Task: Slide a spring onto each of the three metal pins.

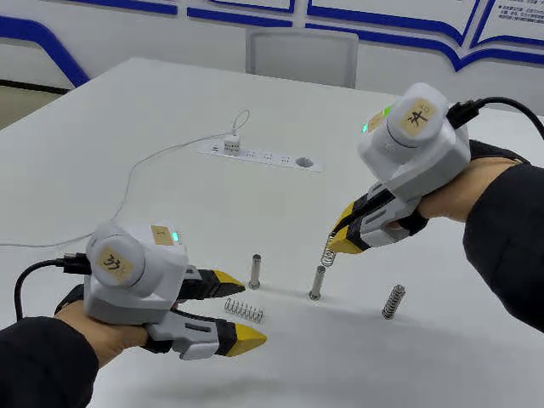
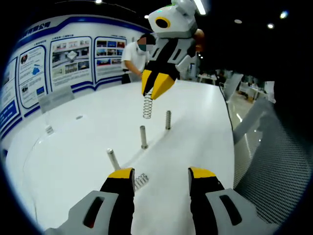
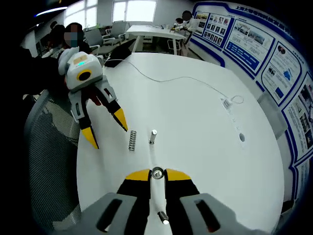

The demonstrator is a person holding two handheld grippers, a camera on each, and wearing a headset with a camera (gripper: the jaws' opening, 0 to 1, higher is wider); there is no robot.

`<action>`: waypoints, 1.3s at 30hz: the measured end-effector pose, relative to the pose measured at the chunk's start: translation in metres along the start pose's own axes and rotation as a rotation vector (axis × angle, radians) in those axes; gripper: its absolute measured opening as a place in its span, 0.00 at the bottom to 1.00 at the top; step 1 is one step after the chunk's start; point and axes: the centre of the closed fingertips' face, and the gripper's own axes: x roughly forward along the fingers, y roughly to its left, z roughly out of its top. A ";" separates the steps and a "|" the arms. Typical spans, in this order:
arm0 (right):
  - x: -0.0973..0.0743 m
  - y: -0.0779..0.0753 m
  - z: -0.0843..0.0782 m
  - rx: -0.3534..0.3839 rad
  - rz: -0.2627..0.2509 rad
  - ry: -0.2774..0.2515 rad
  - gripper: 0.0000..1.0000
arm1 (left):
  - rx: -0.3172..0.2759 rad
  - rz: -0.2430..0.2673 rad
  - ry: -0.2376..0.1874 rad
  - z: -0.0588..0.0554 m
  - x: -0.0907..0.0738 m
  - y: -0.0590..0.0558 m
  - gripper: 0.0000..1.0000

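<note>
Spring (image 1: 328,252) hangs upright from the pinched tips of the right gripper (image 1: 337,246), just above the middle pin (image 1: 317,283) and nearly in line with it. The left gripper (image 1: 253,311), jaws wide, straddles a second spring (image 1: 245,311) lying flat on the table (image 1: 127,153).

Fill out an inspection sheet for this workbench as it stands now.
Surface: white table, plain.
Job's things: three upright pins. The bare pin stands nearest the left gripper, the middle pin is under the held spring, and the third pin looks already sleeved. A loose spring lies flat.
Clutter: nothing seen.
Grippers: the left gripper is open, its jaws either side of the loose spring. The right gripper is shut on the held spring.
Cables: a white cable leads to a plug on the power strip. Each gripper has a black lead.
Surroundings: chair, blue-trimmed wall panels.
</note>
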 end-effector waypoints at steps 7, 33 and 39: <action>0.012 -0.005 -0.006 0.016 0.003 0.023 0.12 | -0.003 0.003 -0.002 0.000 0.000 0.001 0.45; 0.047 -0.009 -0.029 0.072 0.034 0.076 0.12 | -0.002 0.007 0.006 -0.002 0.000 0.002 0.44; 0.057 -0.008 -0.036 0.079 0.035 0.094 0.12 | -0.003 0.009 0.008 -0.002 0.000 0.002 0.44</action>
